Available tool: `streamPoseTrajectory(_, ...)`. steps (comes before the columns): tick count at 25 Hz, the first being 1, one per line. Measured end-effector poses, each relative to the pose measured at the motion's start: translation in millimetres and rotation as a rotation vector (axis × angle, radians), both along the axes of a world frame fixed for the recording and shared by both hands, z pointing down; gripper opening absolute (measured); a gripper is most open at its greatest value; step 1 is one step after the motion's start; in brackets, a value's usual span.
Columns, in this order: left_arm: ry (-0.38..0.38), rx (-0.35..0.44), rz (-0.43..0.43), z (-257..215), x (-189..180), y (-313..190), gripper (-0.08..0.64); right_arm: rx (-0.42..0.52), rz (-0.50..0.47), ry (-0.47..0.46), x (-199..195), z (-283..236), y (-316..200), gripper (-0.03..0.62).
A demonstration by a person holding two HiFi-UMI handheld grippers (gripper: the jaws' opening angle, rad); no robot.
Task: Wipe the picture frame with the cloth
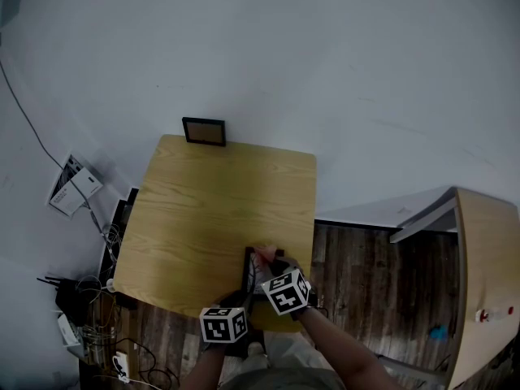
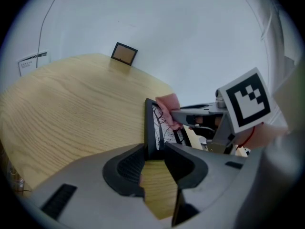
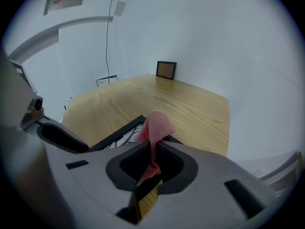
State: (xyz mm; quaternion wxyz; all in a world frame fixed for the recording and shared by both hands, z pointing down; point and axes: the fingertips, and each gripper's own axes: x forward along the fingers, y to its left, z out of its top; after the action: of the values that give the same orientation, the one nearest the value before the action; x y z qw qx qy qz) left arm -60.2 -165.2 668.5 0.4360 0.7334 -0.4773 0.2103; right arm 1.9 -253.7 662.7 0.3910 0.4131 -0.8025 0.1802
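- At the near edge of the wooden table [image 1: 219, 210], both grippers meet over the picture frame [image 1: 249, 270].
- My left gripper [image 2: 155, 151]: jaws drawn in to a narrow gap and clamped on the near end of the frame's black border. The frame [image 2: 151, 123] stands on edge, running away from the jaws.
- My right gripper [image 3: 153, 149]: jaws pressed together on the pink cloth [image 3: 157, 125]. A bunched fold sticks out past the tips, and a tail hangs back between the jaws.
- The cloth's fold rests against the upper part of the frame [image 3: 114, 132]. The frame lies slantwise just in front of the right jaws.
- Left gripper view only: the frame's face carries dark line work and is turned toward the right gripper [image 2: 176, 116]. The cloth [image 2: 167, 104] sits at the frame's far top corner, and the marker cube shows side-on.
- Right gripper view only: how the cloth is pinched, a thin strip at the tips. Part of my left gripper's body shows at the left edge of this view.
- Head view only: the layout. My left gripper [image 1: 246, 287] and right gripper [image 1: 264, 260] sit close together, with the cloth [image 1: 264, 254] a small pale patch between them. Dark plank floor lies to the right of the table.
- All three views: a second small frame [image 1: 204, 131] stands at the table's far edge, against the pale wall, well apart from the work.
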Motion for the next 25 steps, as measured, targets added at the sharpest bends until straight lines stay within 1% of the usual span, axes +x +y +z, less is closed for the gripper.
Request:
streamPoseTrajectory(5, -0.003, -0.001, -0.004, 0, 0, 0, 0.123, 0.002, 0.006, -0.007, 1, -1, 0, 0.021)
streamPoseTrajectory(6, -0.001, -0.001, -0.005, 0, 1, 1, 0.123, 0.002, 0.012, -0.025, 1, -3, 1, 0.021)
streamPoseTrajectory(10, 0.002, -0.002, -0.007, 0, 1, 0, 0.123, 0.034, 0.058, -0.161, -1, -26, 4, 0.022)
streamPoseTrajectory(12, 0.006, 0.0, -0.007, 0, 0, 0, 0.123, 0.057, 0.06, -0.196, -1, -39, 8, 0.021)
streamPoseTrajectory(15, 0.008, 0.003, -0.009, 0, 0, 0, 0.123, 0.065, 0.039, -0.234, -7, -51, 20, 0.021)
streamPoseTrajectory(17, 0.007, 0.006, -0.01, 0, 0, 0, 0.123, 0.062, 0.008, -0.237, -13, -51, 29, 0.021)
streamPoseTrajectory(20, 0.005, 0.006, -0.011, -1, 1, 1, 0.123, 0.048, -0.037, -0.216, -21, -40, 44, 0.021)
streamPoseTrajectory(25, 0.005, 0.009, -0.01, -1, 1, 1, 0.123, -0.006, -0.07, -0.211, -36, -27, 60, 0.021)
